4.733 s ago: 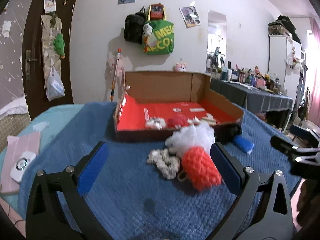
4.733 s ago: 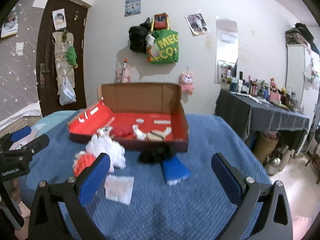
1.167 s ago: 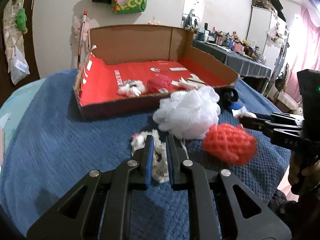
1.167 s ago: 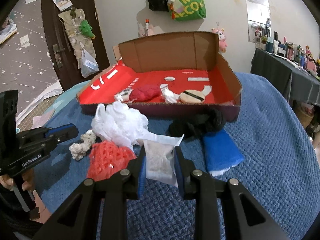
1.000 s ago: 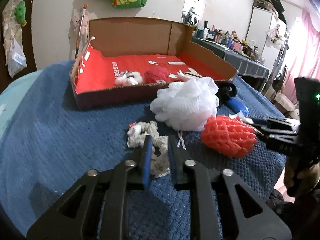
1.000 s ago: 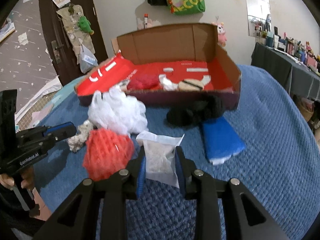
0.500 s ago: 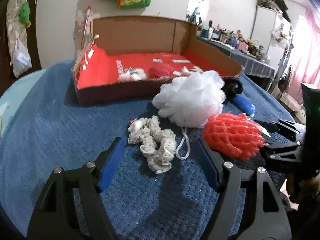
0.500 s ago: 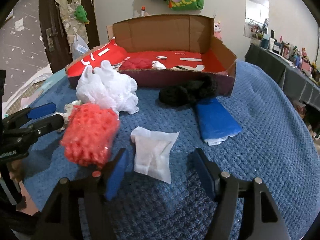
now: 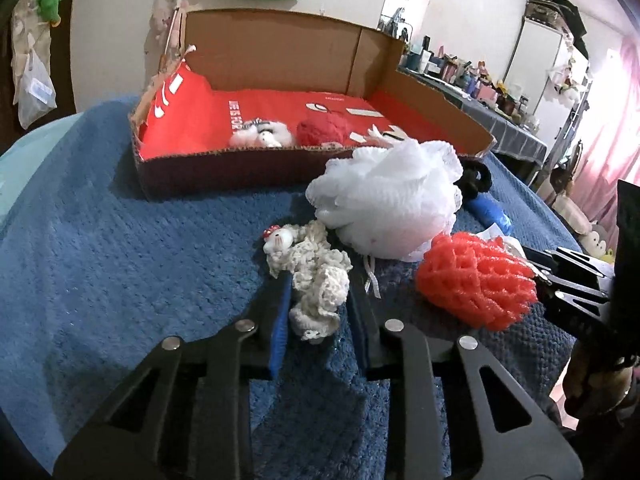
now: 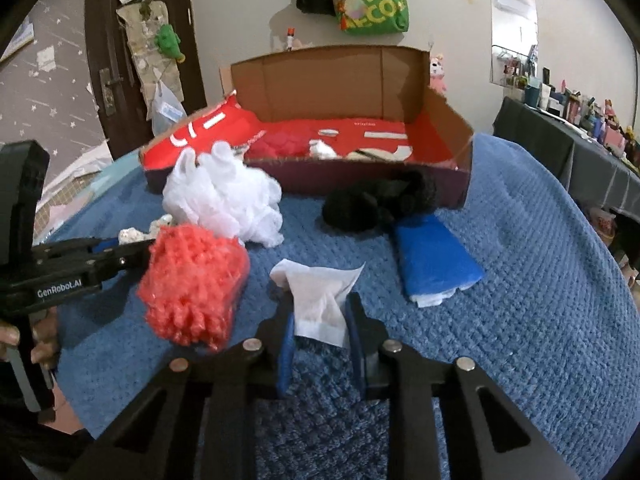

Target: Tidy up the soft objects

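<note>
The left gripper [image 9: 318, 312] is seen with its jaws closing around the cream crocheted scrunchie [image 9: 314, 276], whose near end lies between the blue pads and appears to be pinched by them. Just beyond and to the right of those jaws the white mesh bath pouf [image 9: 390, 196] rests on the blue blanket [image 9: 120, 264], and to the right of the jaws, near them, the red-orange mesh pouf [image 9: 478, 280] is found. Farther ahead, past the white pouf, the open cardboard box [image 9: 280, 44] with a red lining is placed, and a small white fluffy item [image 9: 262, 136] and a red knitted item [image 9: 324, 130] are held inside it.

The right gripper [image 10: 320, 326] is likewise closing, and the white folded cloth [image 10: 320, 296] is caught between its pads at the near edge; whether the pads press firmly on it can only be judged roughly from this angle, though contact on both sides seems to be made. To the left of these jaws the red-orange mesh pouf [image 10: 192, 284] is seen, and beyond it the white mesh bath pouf [image 10: 224, 196]. Ahead and to the right a blue folded cloth [image 10: 434, 258] lies flat, with a black fuzzy item [image 10: 380, 200] just behind it, against the front wall of the cardboard box [image 10: 328, 80].
</note>
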{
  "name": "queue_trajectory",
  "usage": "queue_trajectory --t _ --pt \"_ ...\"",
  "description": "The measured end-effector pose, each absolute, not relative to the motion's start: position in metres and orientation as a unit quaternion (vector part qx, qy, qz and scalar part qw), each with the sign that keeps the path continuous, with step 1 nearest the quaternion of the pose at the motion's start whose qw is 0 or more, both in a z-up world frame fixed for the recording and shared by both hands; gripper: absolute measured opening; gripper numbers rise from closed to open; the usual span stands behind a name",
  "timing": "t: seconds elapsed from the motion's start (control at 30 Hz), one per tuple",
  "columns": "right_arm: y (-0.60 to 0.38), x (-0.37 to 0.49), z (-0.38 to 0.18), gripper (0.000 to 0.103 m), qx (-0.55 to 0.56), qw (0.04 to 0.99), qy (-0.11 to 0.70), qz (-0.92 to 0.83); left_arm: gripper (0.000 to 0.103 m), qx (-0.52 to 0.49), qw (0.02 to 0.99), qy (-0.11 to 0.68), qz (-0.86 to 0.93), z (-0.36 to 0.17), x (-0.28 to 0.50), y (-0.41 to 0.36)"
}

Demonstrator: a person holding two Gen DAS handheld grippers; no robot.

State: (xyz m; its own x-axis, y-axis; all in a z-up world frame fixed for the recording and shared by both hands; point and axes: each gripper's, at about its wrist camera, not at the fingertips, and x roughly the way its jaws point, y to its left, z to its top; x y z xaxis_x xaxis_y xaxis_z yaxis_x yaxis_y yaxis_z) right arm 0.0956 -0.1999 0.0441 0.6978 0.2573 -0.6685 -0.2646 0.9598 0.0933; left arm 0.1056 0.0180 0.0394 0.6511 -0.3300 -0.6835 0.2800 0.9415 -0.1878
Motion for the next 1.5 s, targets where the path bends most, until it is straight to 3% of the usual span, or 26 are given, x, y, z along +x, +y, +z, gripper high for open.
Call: queue_trajectory --t 0.37,0.53,0.7,1.0,1.23,1.5 --pt "-0.211 0.107 0.069 0.025 0.020 0.928 0.340 0.152 0.022 -0.037 0.930 0.321 -0.175 0.086 0.103 0.030" --pt "-0.203 0.143 0.109 0.025 -0.006 0.939 0.303 0.162 0.022 -0.018 0.936 0.291 -0.197 0.124 0.140 0.023" --pt "-0.197 0.220 0.131 0.025 -0.013 0.933 0.319 0.164 0.022 0.025 0.931 0.289 -0.221 0.143 0.217 -0.001" --pt "-0.178 0.348 0.092 0.025 -0.063 0.882 0.449 0.130 0.022 0.061 0.897 0.380 -0.217 0.089 0.336 -0.025" --pt "-0.182 0.385 0.058 0.025 -0.044 0.841 0.525 0.121 0.022 0.049 0.873 0.434 -0.220 0.063 0.355 -0.028" --pt "-0.183 0.385 0.052 0.026 -0.051 0.835 0.535 0.118 0.022 0.059 0.868 0.442 -0.219 0.059 0.353 -0.034"
